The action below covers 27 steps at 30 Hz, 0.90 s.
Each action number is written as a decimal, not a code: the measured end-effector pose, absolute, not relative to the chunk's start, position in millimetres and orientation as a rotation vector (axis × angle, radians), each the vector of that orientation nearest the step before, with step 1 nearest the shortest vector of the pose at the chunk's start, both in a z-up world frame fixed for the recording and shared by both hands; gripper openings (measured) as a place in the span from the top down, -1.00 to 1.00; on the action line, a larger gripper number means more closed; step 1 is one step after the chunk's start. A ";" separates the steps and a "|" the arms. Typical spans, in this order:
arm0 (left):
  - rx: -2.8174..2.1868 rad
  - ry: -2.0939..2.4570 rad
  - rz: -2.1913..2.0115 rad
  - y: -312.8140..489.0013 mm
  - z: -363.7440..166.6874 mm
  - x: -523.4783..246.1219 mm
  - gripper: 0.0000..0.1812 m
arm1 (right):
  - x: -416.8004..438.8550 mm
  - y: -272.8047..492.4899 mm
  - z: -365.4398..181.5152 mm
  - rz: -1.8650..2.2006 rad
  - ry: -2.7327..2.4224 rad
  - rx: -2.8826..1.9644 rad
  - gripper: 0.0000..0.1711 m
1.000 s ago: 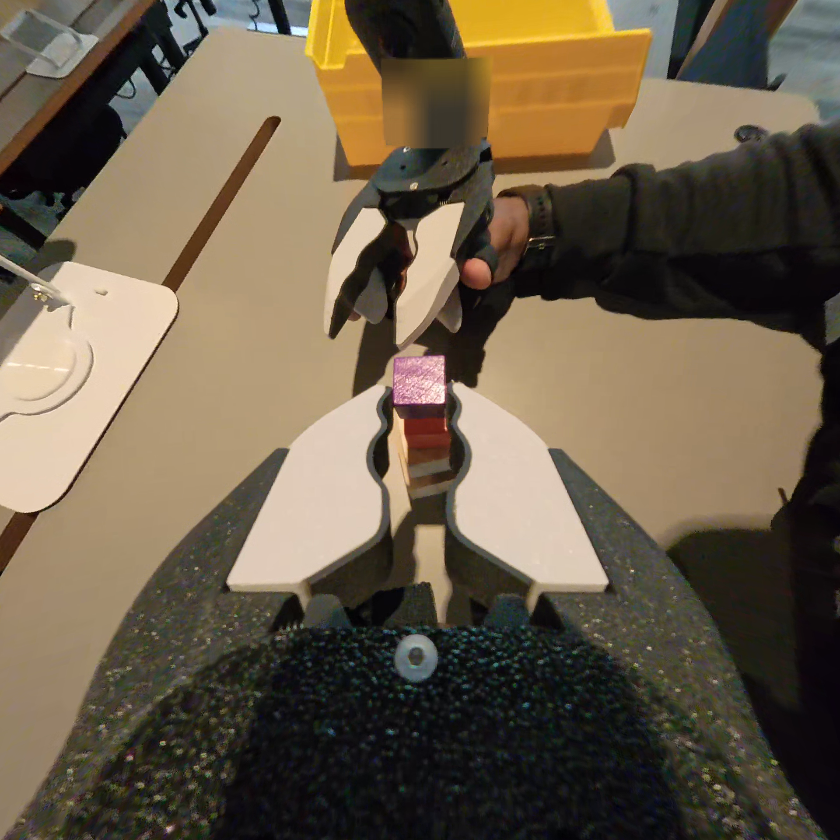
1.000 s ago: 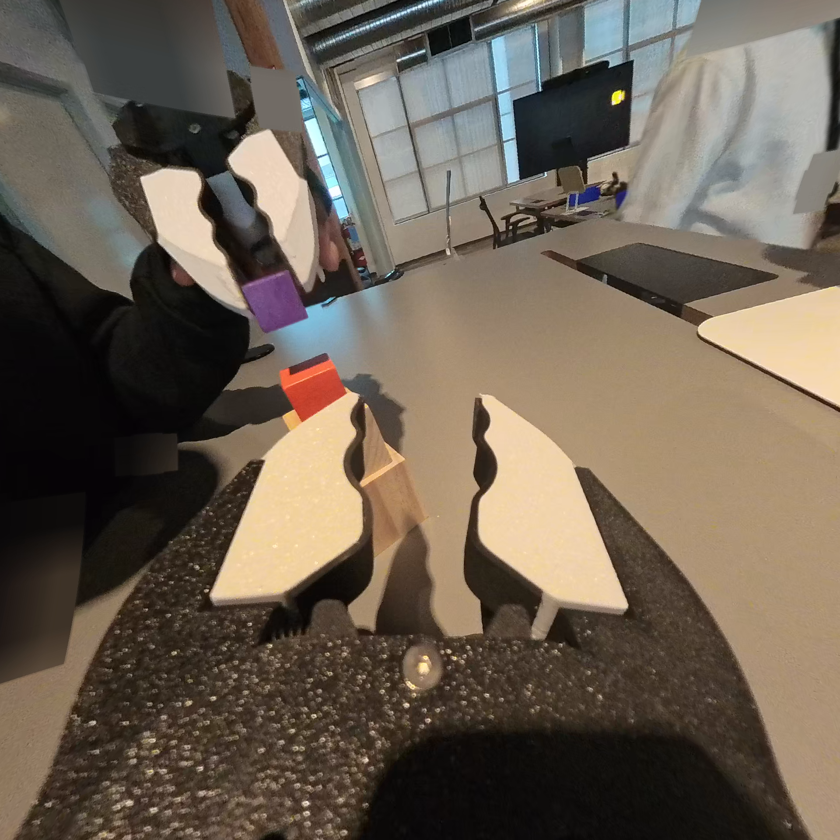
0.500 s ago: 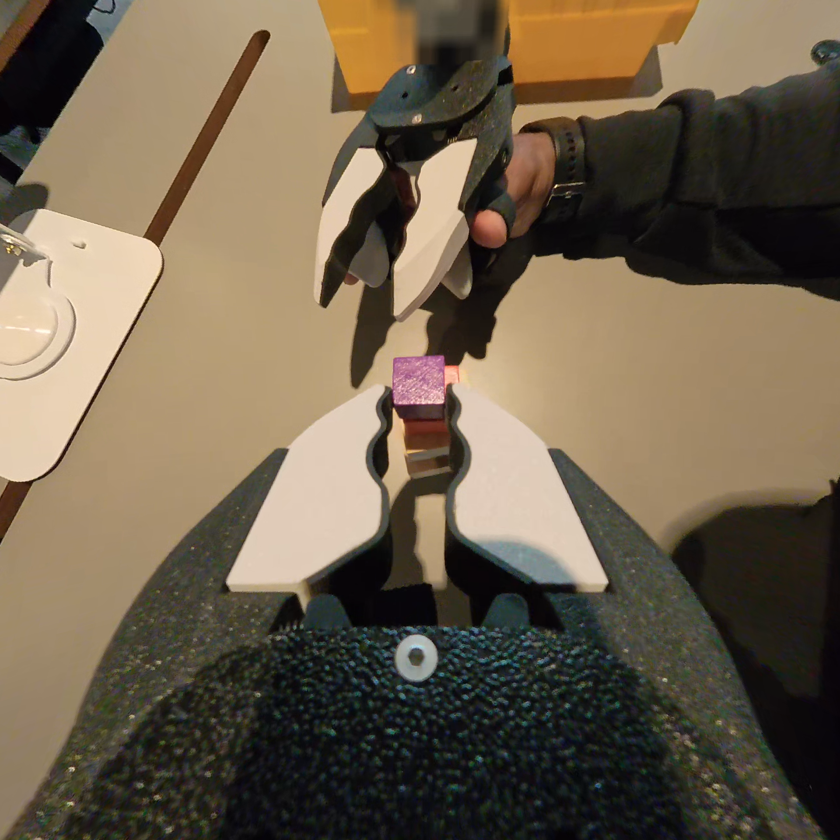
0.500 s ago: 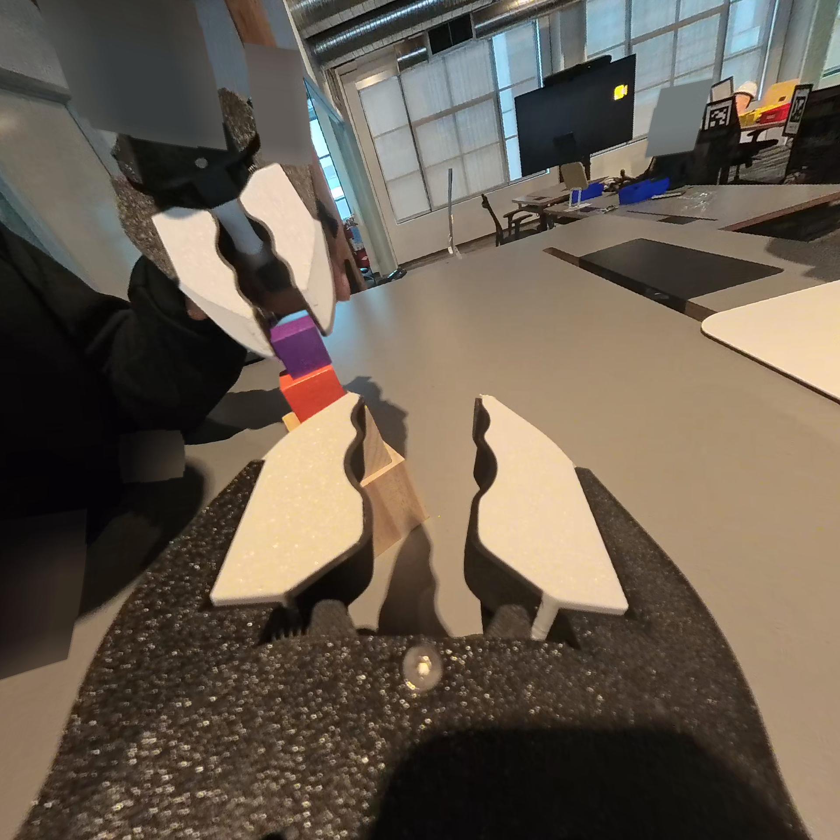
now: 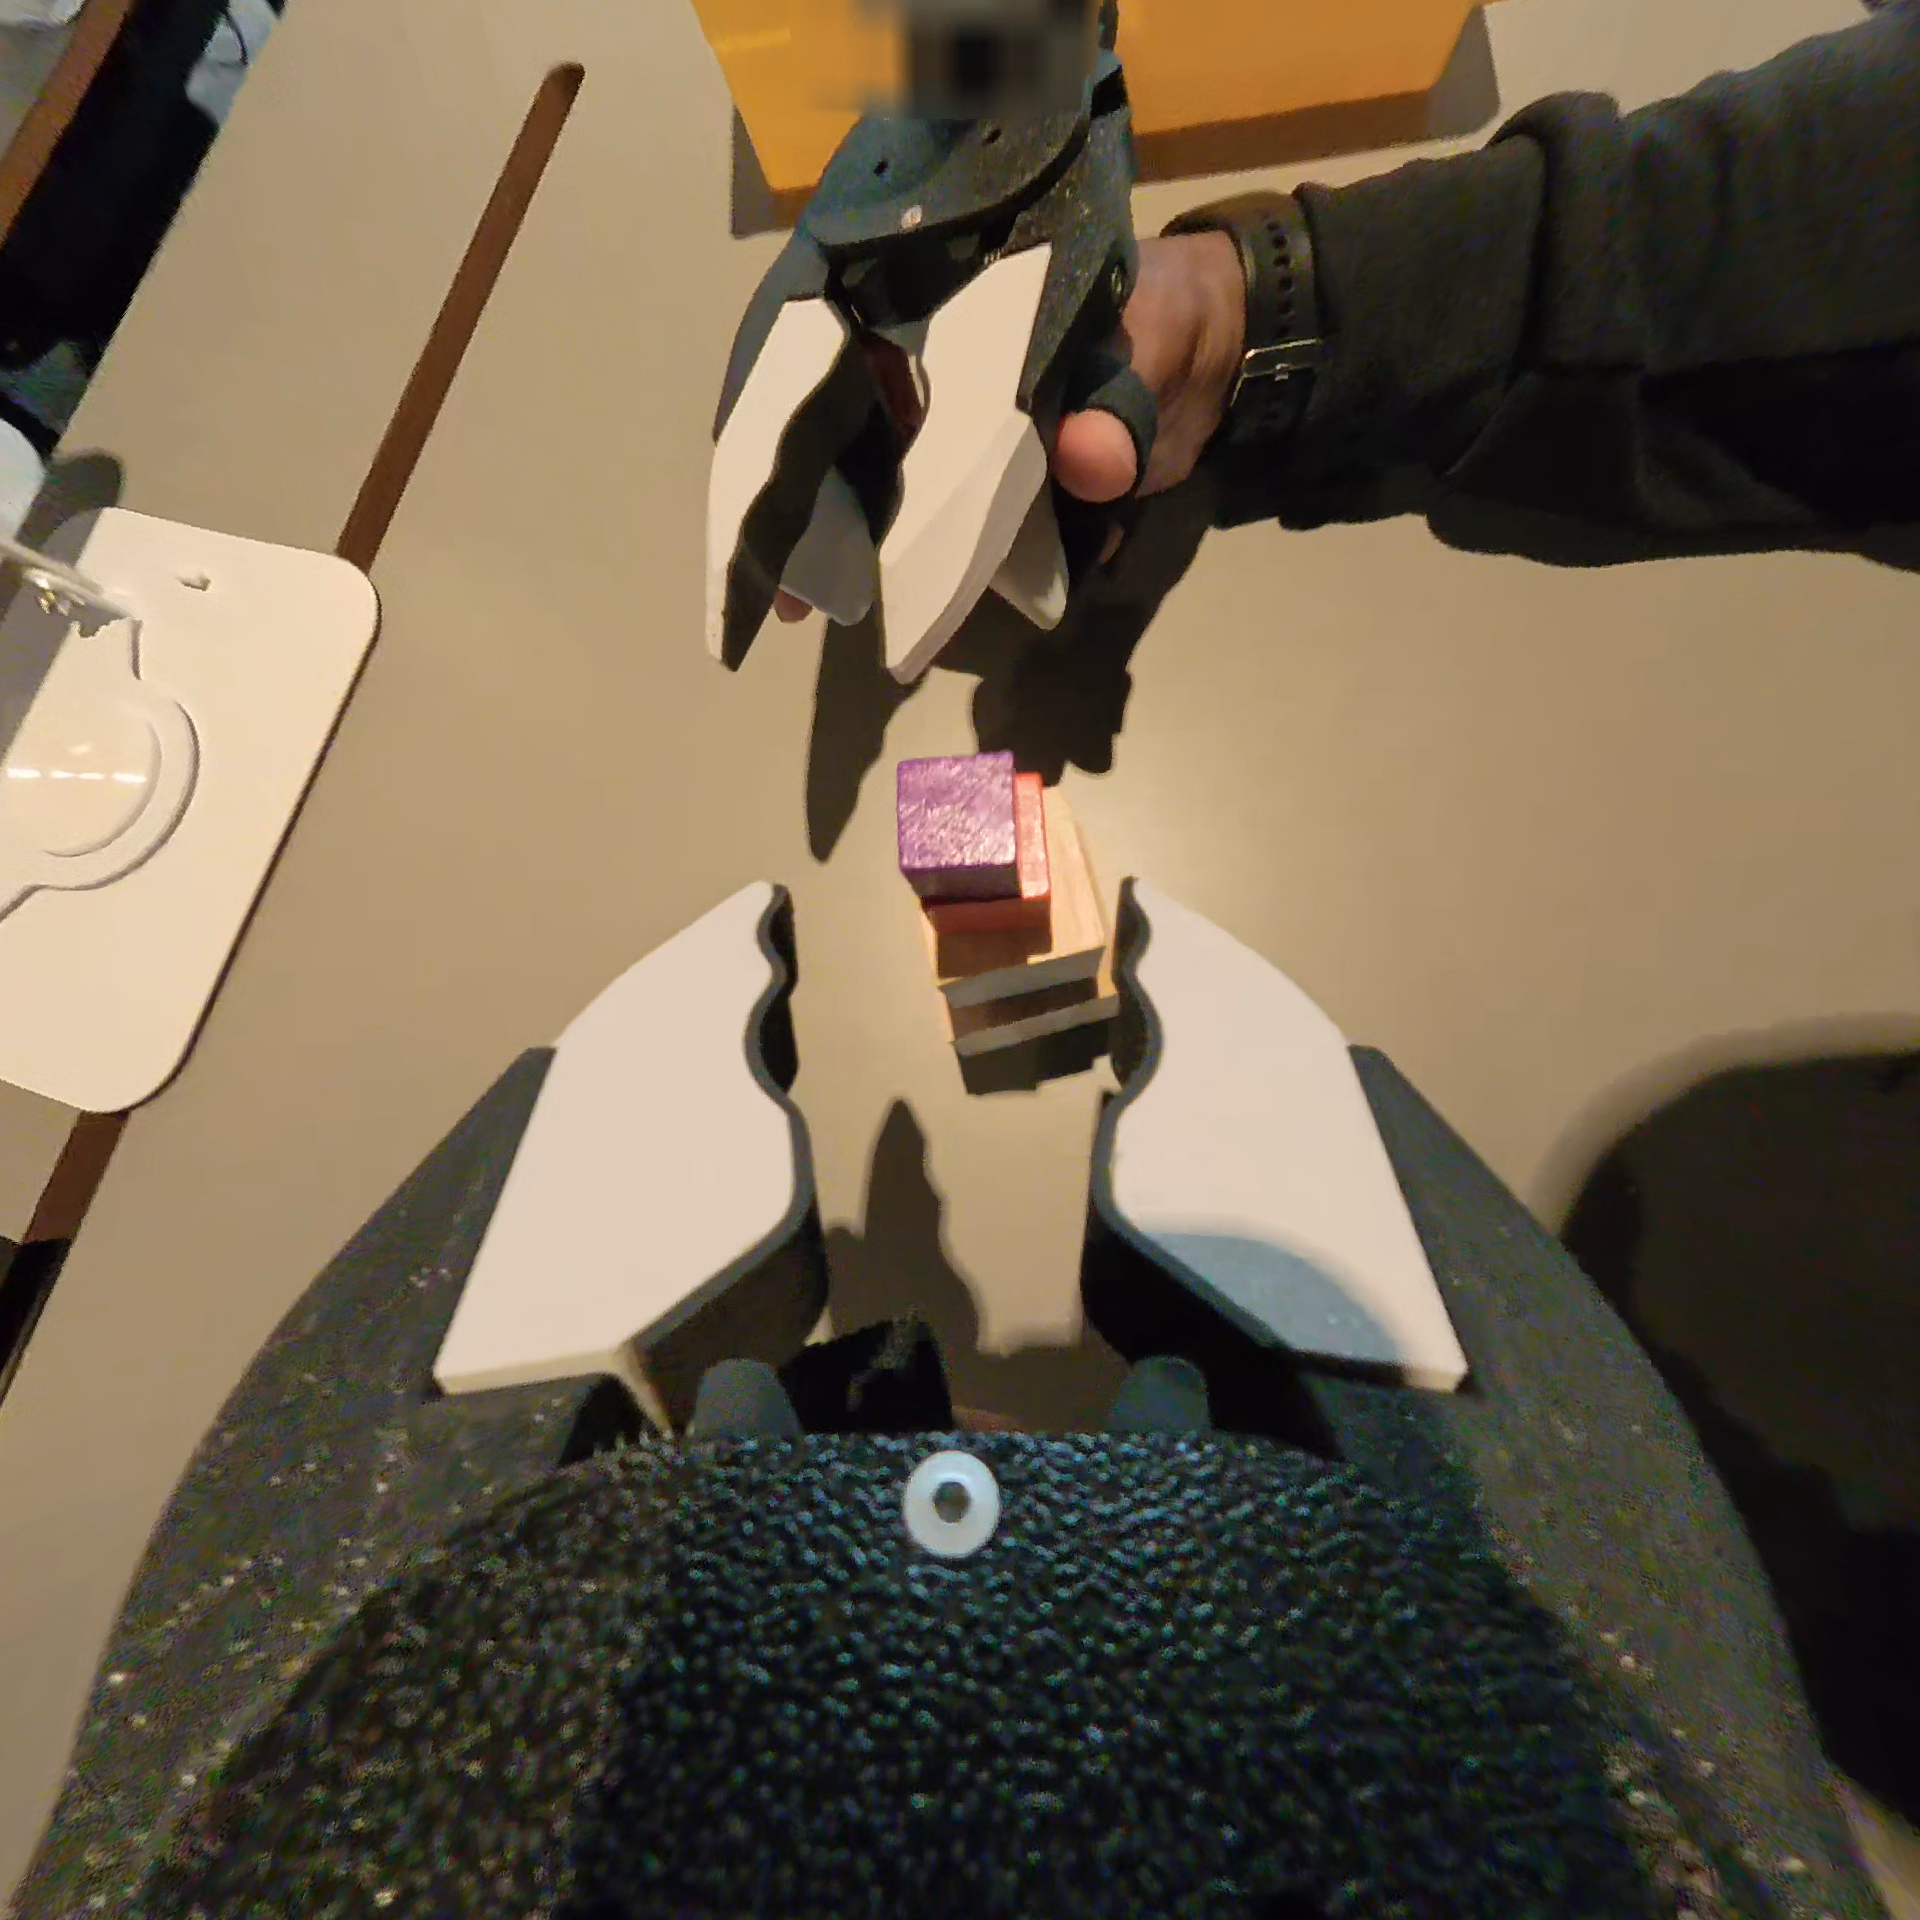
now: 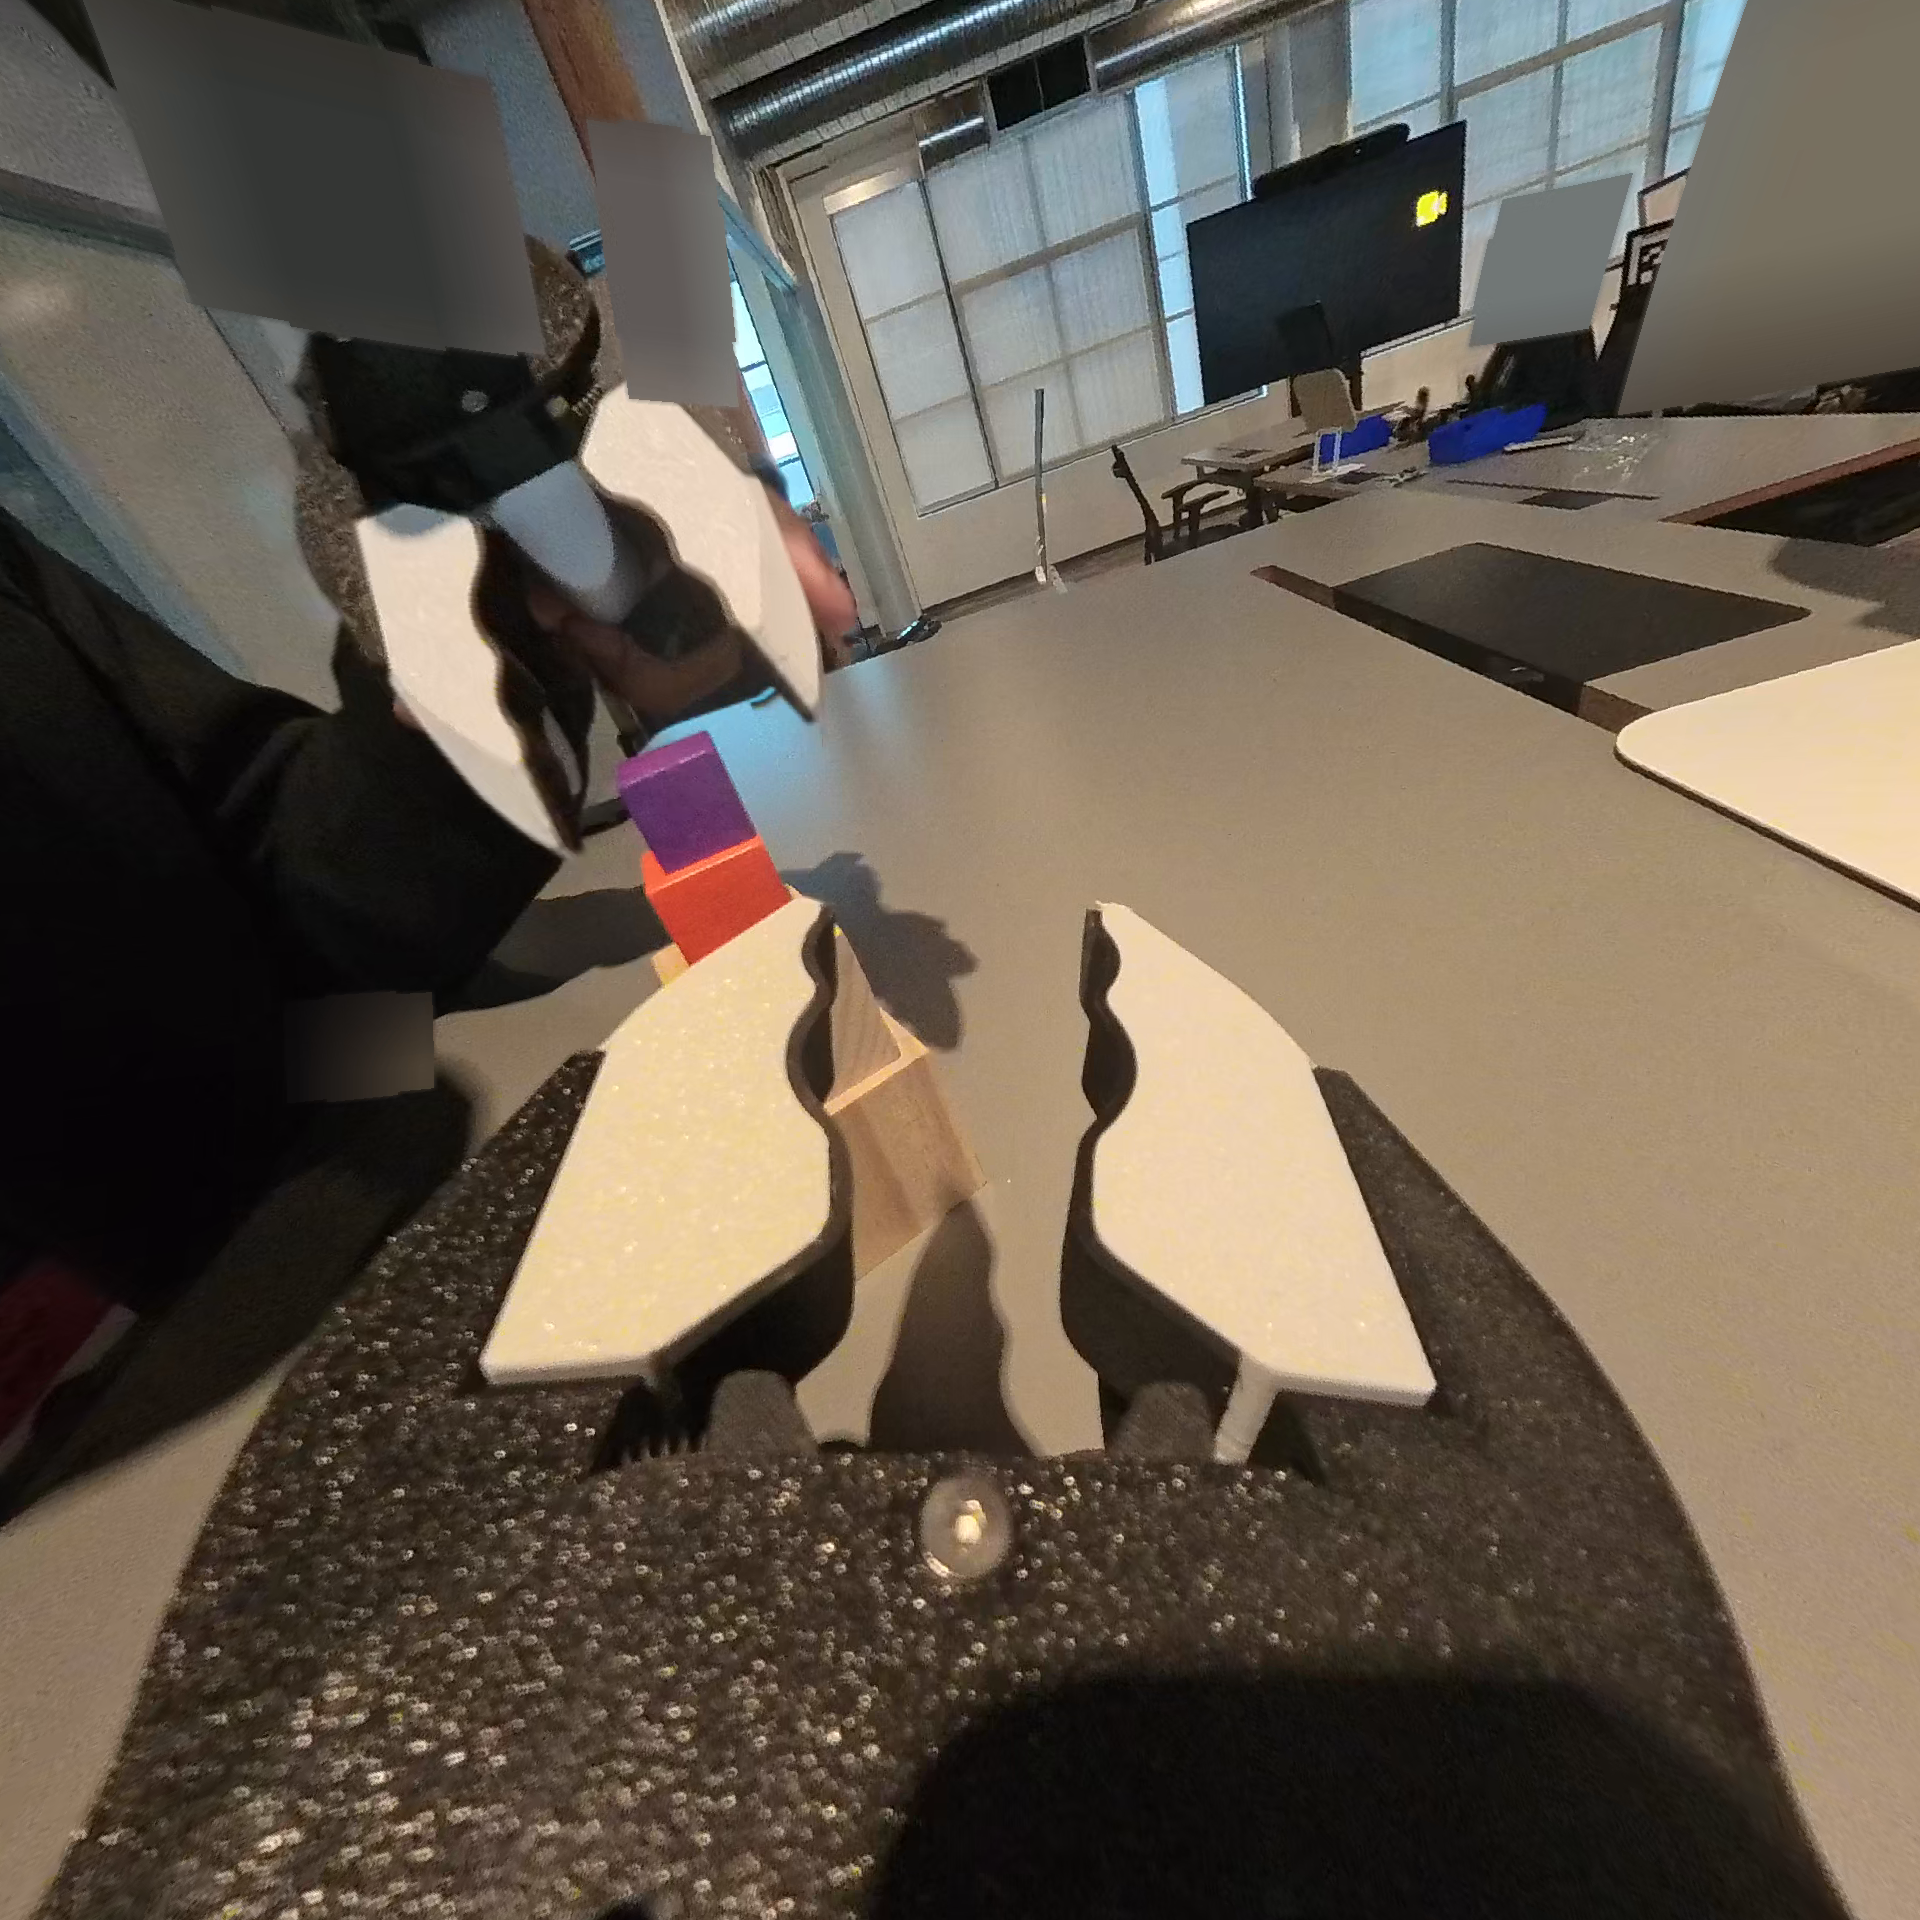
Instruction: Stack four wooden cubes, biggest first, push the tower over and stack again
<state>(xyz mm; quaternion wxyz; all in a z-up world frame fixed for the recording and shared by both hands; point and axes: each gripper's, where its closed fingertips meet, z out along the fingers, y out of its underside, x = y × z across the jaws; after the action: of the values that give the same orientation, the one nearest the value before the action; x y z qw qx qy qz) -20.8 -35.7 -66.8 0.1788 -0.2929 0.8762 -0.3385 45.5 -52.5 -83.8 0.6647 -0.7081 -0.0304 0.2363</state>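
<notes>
A tower of cubes stands on the grey table (image 5: 1455, 831): two bare wooden cubes (image 5: 1023, 977) at the bottom, a red cube (image 5: 1031, 847) on them, and a small purple cube (image 5: 954, 821) on top. My left gripper (image 5: 951, 904) is open and empty, looking down on the tower, its fingers apart from the purple cube. My right gripper (image 5: 821, 655) is open and empty just beyond the tower. In the right wrist view my right gripper (image 6: 956, 920) sits low beside the large wooden cube (image 6: 904, 1143), under the red cube (image 6: 717, 899) and purple cube (image 6: 691, 810); my left gripper (image 6: 681, 769) hangs over them.
A yellow bin (image 5: 1299, 62) stands at the table's far edge. A white board (image 5: 156, 810) lies at the left, beside a long slot (image 5: 457, 343) in the table. The right wrist view shows another white board (image 6: 1787, 769) and a black mat (image 6: 1558, 613) farther off. Across from one pair of fingers to the other is roughly 8 cm. The left gripper is farther from the long slot (image 5: 457, 343), some 35 cm, than the right, some 30 cm.
My left gripper lowered the purple cube onto the red cube, opened and let it go. My right gripper stayed open beside the tower.
</notes>
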 end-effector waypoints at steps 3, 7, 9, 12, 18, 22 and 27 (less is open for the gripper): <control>-0.707 2.421 -1.102 -19.7 -57.9 -24.4 0.48 | 45.3 -53.0 -83.3 0.532 -0.070 -1.596 0.48; -0.555 2.236 -1.444 1.9 -73.1 -16.3 0.98 | 45.9 -52.8 -83.5 0.538 -0.065 -1.595 0.49; -0.683 2.244 -1.485 10.6 -99.6 -1.9 1.00 | 46.6 -53.0 -83.1 0.535 -0.061 -1.591 0.52; -0.686 2.270 -1.408 8.8 -118.2 7.9 1.00 | 53.2 -53.4 -80.5 0.507 -0.031 -1.567 0.60; -0.650 2.365 -1.309 -14.4 -128.3 5.0 1.00 | 74.8 -53.8 -75.7 0.401 0.060 -1.518 0.67; -0.518 2.435 -1.333 -41.2 -120.1 -10.9 1.00 | 76.7 -54.5 -74.7 0.398 0.068 -1.508 0.67; -0.327 2.503 -1.265 -67.4 -109.4 -33.4 1.00 | 85.3 -58.5 -69.6 0.390 0.102 -1.463 0.67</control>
<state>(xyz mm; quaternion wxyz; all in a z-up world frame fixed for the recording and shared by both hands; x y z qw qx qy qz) -33.4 -67.4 -109.4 0.1585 -0.1143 0.8753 -0.4423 85.3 -58.5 -69.6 0.7257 -0.6633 0.0464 0.1767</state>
